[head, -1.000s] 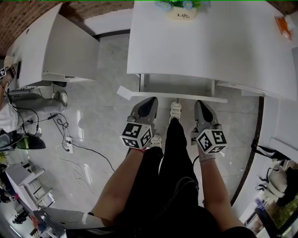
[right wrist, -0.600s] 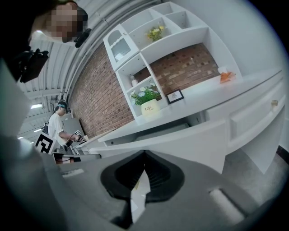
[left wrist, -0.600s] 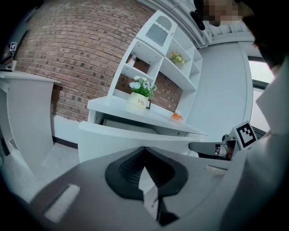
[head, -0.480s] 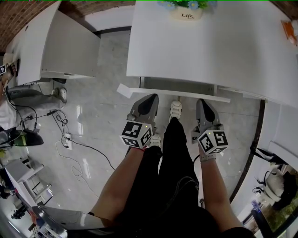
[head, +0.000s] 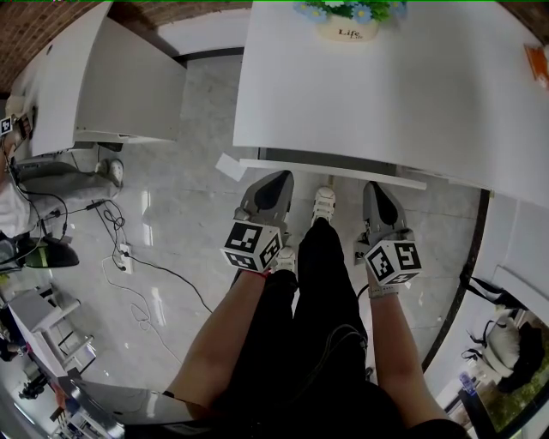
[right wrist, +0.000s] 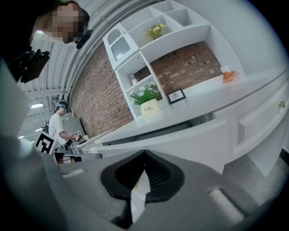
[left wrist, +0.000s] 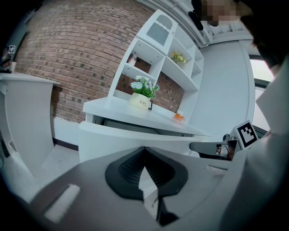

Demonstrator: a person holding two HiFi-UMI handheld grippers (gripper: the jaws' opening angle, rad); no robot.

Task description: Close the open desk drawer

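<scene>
**A:** Where is the drawer?

**B:** The white flat-fronted desk drawer sits under the near edge of the white counter. Its front panel stands out past that edge by a narrow strip. Both gripper views show a dark gap above the panel. Judgement: nearly shut, not yet home.

**A:** Where are the grippers?

**B:** The left gripper is toward the left end of the panel and the right gripper toward the right end. Both are nosed at the front. The head view does not settle whether the tips touch the panel or are just beside it.

**A:** And the jaws?

**B:** In the left gripper view the jaws are clenched tip to tip, with only a sliver of light between them and nothing held. The right gripper view shows the same.

**A:** Why clenched?

**B:** Judgement: a closed tip makes a blunt pusher, and no handle shows on the panel, so no grasp is called for. Spacing the two noses apart along the front should keep the drawer square on its runners. A push at one end could skew it and make it bind.

**A:** Anything else near?

**B:** A white pot of blue and white flowers stands at the counter's far edge, well apart from the push. The person's white shoe is on the floor between the grippers, below the panel.
</scene>
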